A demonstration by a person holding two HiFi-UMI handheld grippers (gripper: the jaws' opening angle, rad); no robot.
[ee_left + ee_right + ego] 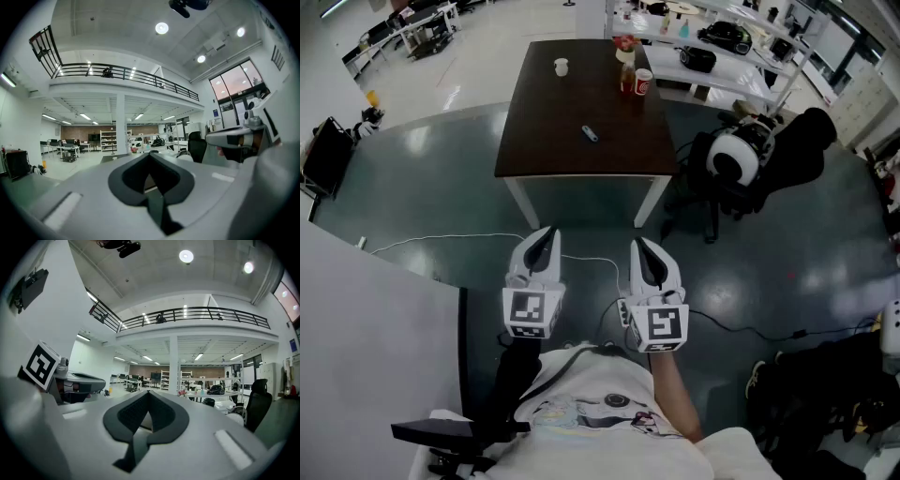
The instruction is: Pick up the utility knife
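Note:
The utility knife point(590, 133), small and grey-blue, lies near the middle of the dark brown table point(544, 150) in the head view, far ahead of both grippers. My left gripper point(551, 232) and right gripper point(638, 244) are held side by side close to my body, over the floor in front of the table, pointing level toward it. Both have their jaws closed tip to tip with nothing between them. In the left gripper view the left gripper point(150, 154) shows shut against the hall beyond. The right gripper point(149, 392) looks the same in its own view.
On the table's far end stand a white cup point(561, 66), a red can point(643, 82) and a bottle point(625, 67). A black office chair point(741, 169) stands right of the table. White shelving point(722, 56) runs behind it. A white cable point(441, 240) crosses the floor at left.

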